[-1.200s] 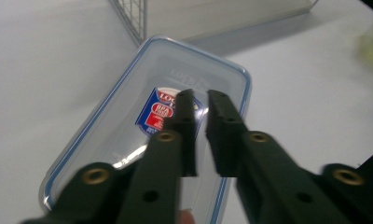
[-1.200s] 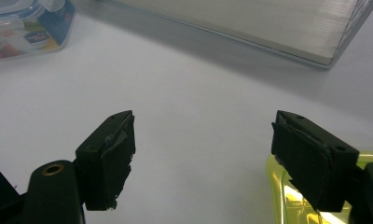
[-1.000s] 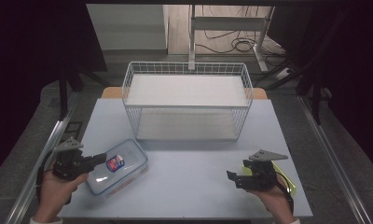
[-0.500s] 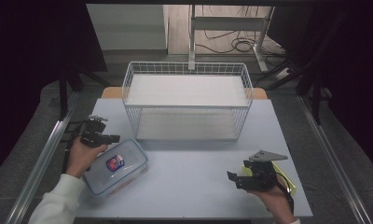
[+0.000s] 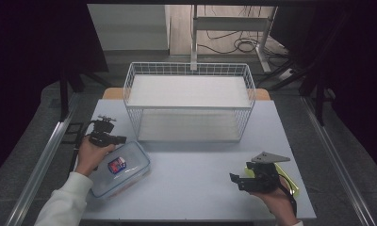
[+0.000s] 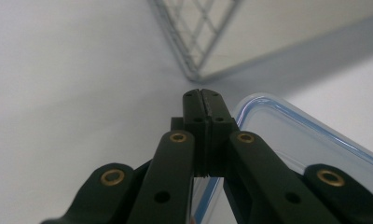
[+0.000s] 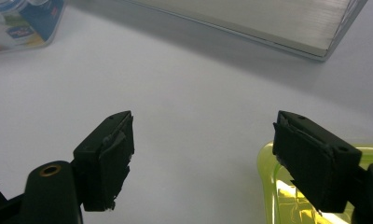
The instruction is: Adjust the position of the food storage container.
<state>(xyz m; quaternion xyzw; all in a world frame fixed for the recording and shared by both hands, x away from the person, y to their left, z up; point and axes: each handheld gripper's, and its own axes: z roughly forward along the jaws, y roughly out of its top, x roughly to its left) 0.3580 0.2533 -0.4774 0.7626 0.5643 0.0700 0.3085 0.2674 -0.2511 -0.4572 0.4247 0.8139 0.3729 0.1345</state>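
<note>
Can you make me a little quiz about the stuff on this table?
1. True or false: the left gripper has its jaws pressed together with nothing between them.
2. Which thing lies nearest the right gripper? A) a clear box with a blue-rimmed lid B) a yellow-green lid C) the wire basket
3. Fill in: the wire basket stands at the ___ side of the table, away from the person.

Key: 1 true; 2 B; 3 far.
</note>
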